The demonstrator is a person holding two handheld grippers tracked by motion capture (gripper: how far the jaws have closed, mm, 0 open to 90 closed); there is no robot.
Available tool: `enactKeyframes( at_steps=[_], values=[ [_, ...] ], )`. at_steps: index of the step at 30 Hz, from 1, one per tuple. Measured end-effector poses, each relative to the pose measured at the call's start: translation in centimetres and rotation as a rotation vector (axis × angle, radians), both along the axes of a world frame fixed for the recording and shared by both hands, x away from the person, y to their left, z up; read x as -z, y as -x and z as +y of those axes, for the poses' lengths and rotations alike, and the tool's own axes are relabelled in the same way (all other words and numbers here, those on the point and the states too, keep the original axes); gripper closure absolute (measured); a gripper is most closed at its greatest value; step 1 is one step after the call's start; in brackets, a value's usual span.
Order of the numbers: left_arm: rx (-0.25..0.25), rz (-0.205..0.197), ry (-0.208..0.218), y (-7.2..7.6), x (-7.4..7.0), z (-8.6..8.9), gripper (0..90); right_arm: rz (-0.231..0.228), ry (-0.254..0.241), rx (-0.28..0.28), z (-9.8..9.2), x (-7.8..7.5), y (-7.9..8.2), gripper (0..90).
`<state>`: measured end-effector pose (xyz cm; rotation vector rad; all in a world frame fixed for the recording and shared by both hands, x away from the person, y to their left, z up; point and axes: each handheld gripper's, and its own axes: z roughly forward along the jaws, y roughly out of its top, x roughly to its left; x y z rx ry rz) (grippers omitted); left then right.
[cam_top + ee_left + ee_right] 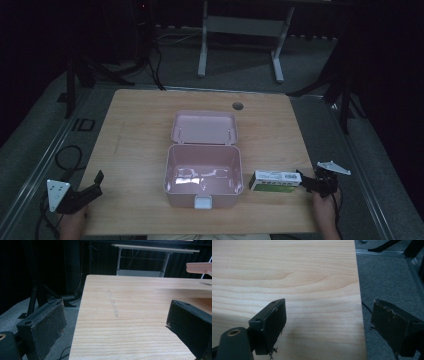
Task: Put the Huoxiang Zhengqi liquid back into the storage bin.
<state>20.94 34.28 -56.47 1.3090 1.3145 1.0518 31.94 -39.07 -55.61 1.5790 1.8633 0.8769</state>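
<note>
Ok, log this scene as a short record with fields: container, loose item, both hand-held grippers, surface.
container: pink box, lid open, inside looks empty
loose item: white and green carton, lying flat just right of the pink box
left hand-held gripper: open, holding nothing, near the table's left front corner
right hand-held gripper: open, holding nothing, by the carton's right end
surface: wooden table

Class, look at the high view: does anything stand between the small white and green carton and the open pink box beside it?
Nothing visible does. The white and green carton lies right of the open pink plastic box, bare wooden table between them.
</note>
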Motion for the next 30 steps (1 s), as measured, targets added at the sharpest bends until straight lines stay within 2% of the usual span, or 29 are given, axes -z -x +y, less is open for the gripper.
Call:
enactKeyframes(
  at_steps=[6,8,11,12,14,16,17,19,20,21,22,23,27,28,30],
  values=[
    [0.002,0.0,0.0,0.0,0.0,0.0,2.4,0.01,0.014,-0.019,0.1,0.1,0.0,12.8],
    [0.002,0.001,-0.002,0.0,0.0,0.0,2.4,0.002,0.005,-0.02,0.0,0.0,0.1,12.7],
    [0.003,0.003,-0.001,0.0,0.0,0.0,2.4,0.024,-0.015,-0.031,-0.3,-0.1,0.0,12.7],
    [0.003,0.002,0.0,0.0,0.0,0.0,2.4,0.047,-0.02,-0.036,-0.6,-0.2,0.0,12.7],
    [0.003,0.002,0.0,0.0,0.0,0.0,2.4,0.058,-0.025,-0.043,-0.7,-0.3,0.0,12.7],
    [0.004,0.004,-0.004,0.0,0.0,0.0,2.4,0.114,-0.002,-0.082,-0.9,-0.7,0.1,13.0],
    [0.004,0.004,-0.004,0.0,0.0,0.0,2.4,0.114,-0.002,-0.082,-0.9,-0.7,0.1,13.0],
    [0.004,0.002,0.002,0.0,0.0,0.0,2.4,0.147,0.033,-0.112,-0.9,-1.1,0.2,13.1],
    [0.005,0.004,0.005,0.0,0.0,0.0,2.4,0.182,0.045,-0.146,-1.1,-1.5,0.3,13.1],
    [0.006,0.004,0.007,-0.1,0.0,0.1,2.4,0.182,0.045,-0.146,-1.1,-1.5,0.3,13.1],
    [0.006,0.005,0.008,-0.1,0.0,0.1,2.4,0.213,0.062,-0.177,-1.3,-1.8,0.4,13.2],
    [0.007,0.006,0.008,-0.1,0.0,0.1,2.4,0.213,0.062,-0.177,-1.3,-1.8,0.4,13.2],
    [0.008,0.007,0.01,-0.1,0.0,0.1,2.4,0.305,0.114,-0.25,-1.4,-2.2,0.7,13.2],
    [0.007,0.007,0.01,-0.1,0.0,0.1,2.4,0.305,0.114,-0.25,-1.4,-2.2,0.7,13.2],
    [0.007,0.007,0.01,-0.1,0.0,0.1,2.4,0.341,0.133,-0.291,-1.1,-2.3,0.9,13.2]
  ],
)
